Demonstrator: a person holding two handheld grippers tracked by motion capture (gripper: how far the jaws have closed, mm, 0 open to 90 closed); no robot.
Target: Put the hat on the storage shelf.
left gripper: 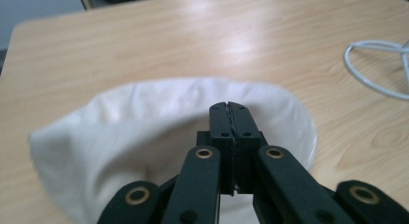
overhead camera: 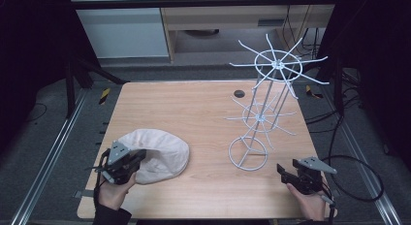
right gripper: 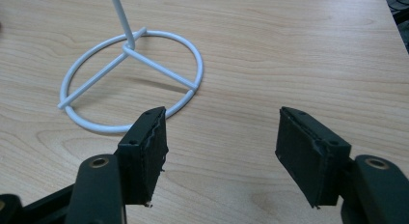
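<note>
Cream cloth is seen bunched at the near left of the table, where a flat cap (overhead camera: 157, 154) is gripped by the left gripper (overhead camera: 127, 163). In the left gripper view the black jaws are pressed together, a thin fold of the cap's (left gripper: 159, 118) fabric appearing to be pinched along their seam while the rest of the cap is spread beneath and beyond them. The left hand (overhead camera: 114, 191) is entered from the bottom edge. At the near right, the right gripper (overhead camera: 287, 172) is held by the right hand (overhead camera: 310, 200) with its jaws apart and nothing between them; bare wood is seen in the gap. Just beyond those jaws the ring base of a white wire rack (right gripper: 130, 79) is set on the table (overhead camera: 203, 108), well apart from the cap. Its two tiers of radiating hooks (overhead camera: 276, 65) are raised over the far right. A dark round grommet (overhead camera: 239, 93) is set near the far edge. Beyond, grey floor, metal rails, cables and a pale cabinet are shown.
</note>
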